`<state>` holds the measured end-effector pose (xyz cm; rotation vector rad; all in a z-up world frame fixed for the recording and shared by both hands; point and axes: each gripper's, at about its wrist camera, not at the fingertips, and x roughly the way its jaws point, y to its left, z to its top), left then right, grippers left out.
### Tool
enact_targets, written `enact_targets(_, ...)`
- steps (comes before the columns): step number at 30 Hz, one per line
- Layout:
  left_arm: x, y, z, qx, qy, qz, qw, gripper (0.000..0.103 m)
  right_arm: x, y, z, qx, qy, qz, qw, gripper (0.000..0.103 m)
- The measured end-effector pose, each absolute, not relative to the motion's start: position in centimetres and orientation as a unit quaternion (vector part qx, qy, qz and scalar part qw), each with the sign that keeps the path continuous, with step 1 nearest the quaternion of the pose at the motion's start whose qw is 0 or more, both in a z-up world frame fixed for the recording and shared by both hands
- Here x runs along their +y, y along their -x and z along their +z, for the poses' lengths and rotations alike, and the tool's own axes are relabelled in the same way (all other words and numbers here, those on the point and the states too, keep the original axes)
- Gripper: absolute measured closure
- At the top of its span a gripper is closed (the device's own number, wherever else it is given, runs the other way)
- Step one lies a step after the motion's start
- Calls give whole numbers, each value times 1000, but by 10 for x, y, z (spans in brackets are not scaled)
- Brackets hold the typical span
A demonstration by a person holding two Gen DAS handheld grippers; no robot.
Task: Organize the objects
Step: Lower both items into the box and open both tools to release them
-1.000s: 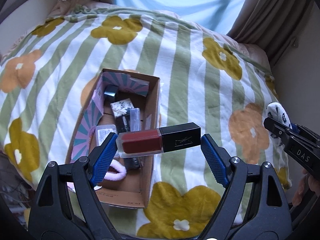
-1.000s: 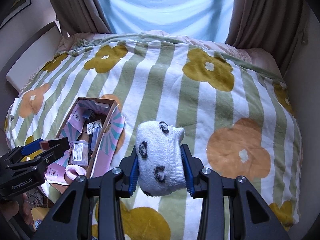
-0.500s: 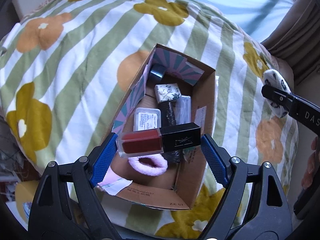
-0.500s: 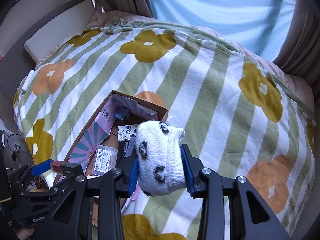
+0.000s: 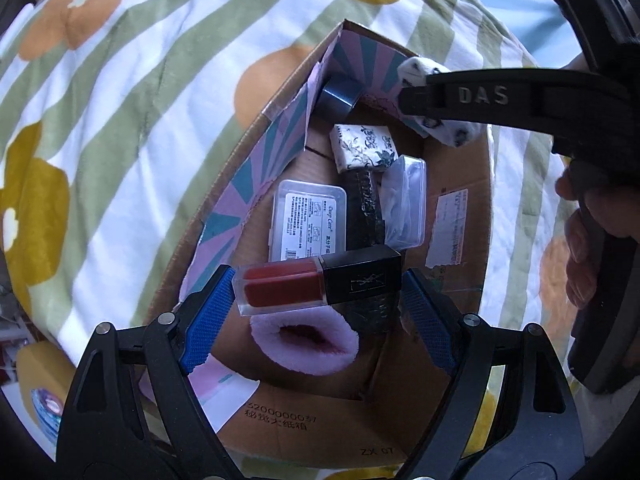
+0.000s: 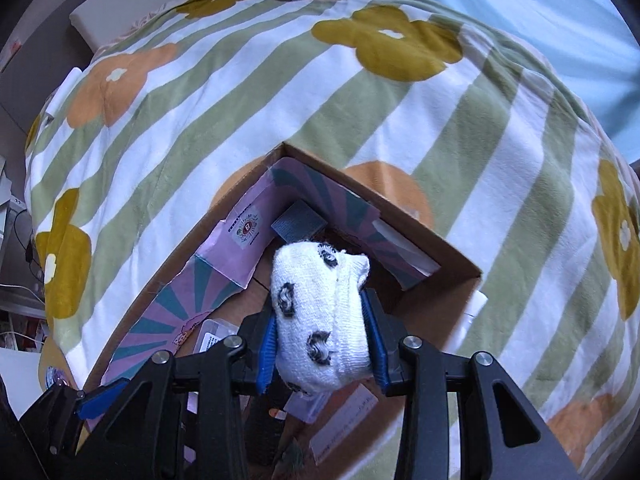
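Observation:
My left gripper [image 5: 318, 294] is shut on a red lip-gloss tube with a black cap [image 5: 316, 286], held crosswise above the near end of an open cardboard box [image 5: 460, 248]. My right gripper [image 6: 322, 340] is shut on a rolled white sock with black spots [image 6: 320, 316], held over the box's far end [image 6: 420, 236]. In the left wrist view the sock [image 5: 436, 100] and the right gripper's black finger [image 5: 500, 100] hang over the box's far right corner.
The box lies on a bed with a striped flower blanket [image 5: 120, 100]. Inside are a pink fuzzy item [image 5: 304, 344], a clear labelled case [image 5: 308, 220], a patterned white block [image 5: 362, 148], a clear packet [image 5: 404, 204] and a dark cube [image 5: 340, 96].
Both grippers have moved in over the box and lower. The sock has travelled from beside the box to above its far end; the lip-gloss now hangs closer above the box contents.

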<state>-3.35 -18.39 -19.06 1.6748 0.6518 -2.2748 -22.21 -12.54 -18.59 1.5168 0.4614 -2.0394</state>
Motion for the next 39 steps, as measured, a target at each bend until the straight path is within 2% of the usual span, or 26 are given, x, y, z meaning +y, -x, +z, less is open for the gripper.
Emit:
enact_targets(10, -178, 45, -202, 206, -576, -781, 126, 20, -143, 232, -209, 181, -576, -734, 310, 67)
enact_targets(11, -177, 47, -201, 202, -575, -782, 128, 19, -144, 232, -209, 180, -578, -731, 314, 62)
enact_targets(13, -177, 49, -200, 198, -574, -784, 129, 8, -146, 232, -210, 187, -577, -728, 319, 45)
enact_targets(14, -176, 50, -199, 193, -574, -784, 131, 0, -147, 231, -208, 191, -572, -729, 324, 27)
enact_targets(15, -175, 51, -197, 187, -573, -787, 133, 0, -148, 230, -207, 195, -567, -730, 327, 14)
enact_targets(17, -172, 52, -196, 180, -575, -788, 125, 0, -149, 229, -206, 209, -564, -728, 328, 10)
enact_targets(29, -164, 48, -191, 176, -577, -789, 120, 0, -142, 224, -198, 200, -566, -731, 324, 10)
enact_targets(39, -159, 33, -159, 164, -559, -805, 111, 0, -128, 203, -156, 188, -552, -749, 315, 10)
